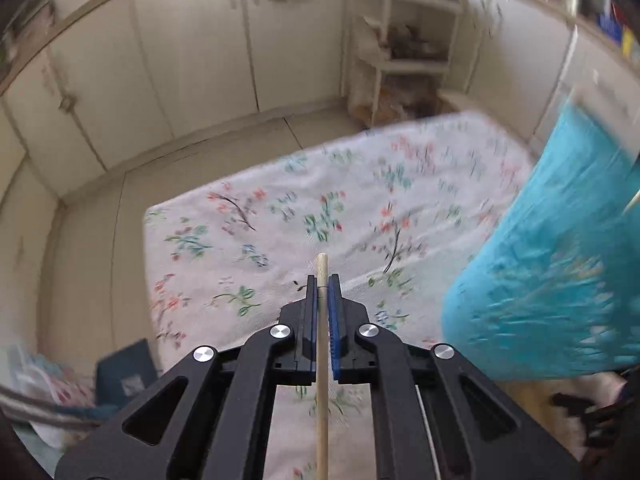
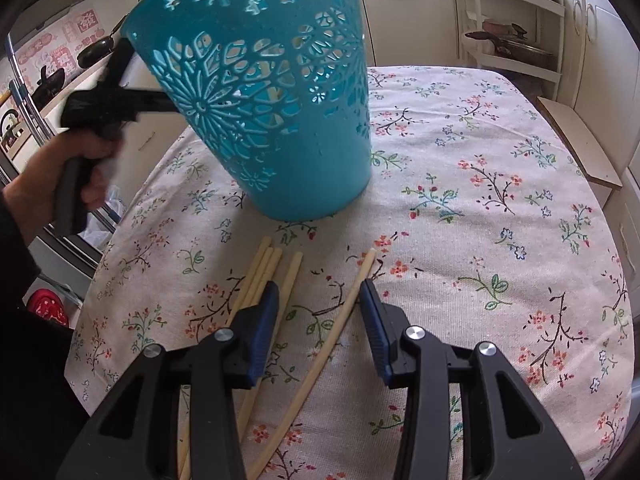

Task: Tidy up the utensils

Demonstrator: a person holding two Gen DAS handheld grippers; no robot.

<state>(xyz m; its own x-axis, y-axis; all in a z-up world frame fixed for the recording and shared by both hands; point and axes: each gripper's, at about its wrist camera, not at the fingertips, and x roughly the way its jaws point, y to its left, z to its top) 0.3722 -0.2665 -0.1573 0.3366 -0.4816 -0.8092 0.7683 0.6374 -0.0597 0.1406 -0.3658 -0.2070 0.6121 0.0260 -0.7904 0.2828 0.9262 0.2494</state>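
My left gripper (image 1: 322,280) is shut on a pale wooden chopstick (image 1: 322,360) that runs up between its pads, held above the floral tablecloth (image 1: 280,220). The teal cut-out basket (image 1: 560,272) stands to its right. In the right wrist view the basket (image 2: 272,92) stands upright on the cloth, with the left gripper (image 2: 116,76) behind its left rim. My right gripper (image 2: 319,290) is open and empty, low over several chopsticks (image 2: 272,280) on the cloth; one chopstick (image 2: 340,320) lies between its fingers.
The table (image 2: 480,200) has a rounded edge at right and left. Cream cabinets (image 1: 160,60) and a white shelf rack (image 2: 512,24) with pans stand behind. A stove with pans (image 2: 52,76) is at far left.
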